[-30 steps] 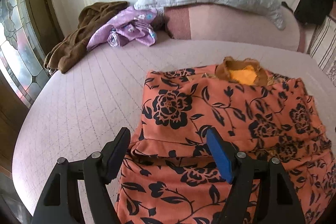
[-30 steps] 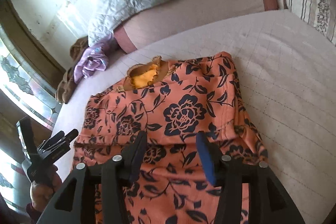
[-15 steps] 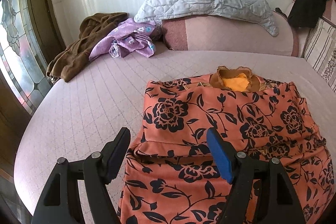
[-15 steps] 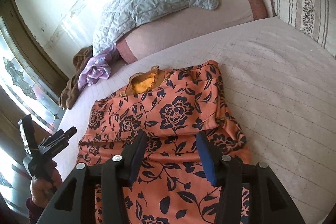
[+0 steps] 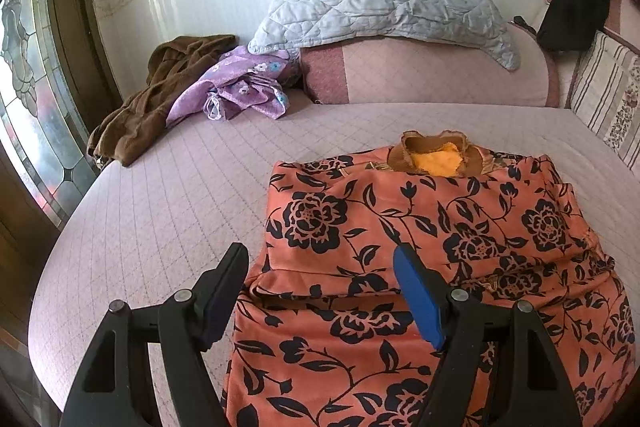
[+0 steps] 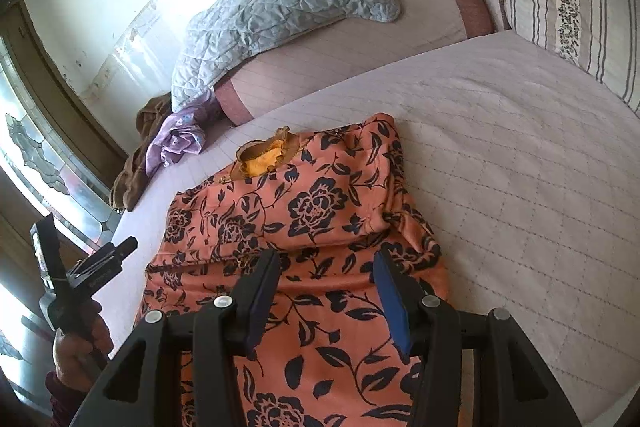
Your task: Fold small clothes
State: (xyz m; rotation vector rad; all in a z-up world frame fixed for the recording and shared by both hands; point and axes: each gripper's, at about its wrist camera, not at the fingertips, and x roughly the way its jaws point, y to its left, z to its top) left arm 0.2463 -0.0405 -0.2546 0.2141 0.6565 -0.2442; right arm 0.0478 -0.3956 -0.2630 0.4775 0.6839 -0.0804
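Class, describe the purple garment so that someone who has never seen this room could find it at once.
Start at the big pink bed and look to its far corner by the window. Under the edge of the grey quilt lies a crumpled purple garment beside a brown garment. It alone is lilac with small pale flowers.

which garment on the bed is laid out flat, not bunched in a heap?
The orange flowered garment, spread flat in front of both grippers. The purple one and the brown one lie crumpled by the far edge.
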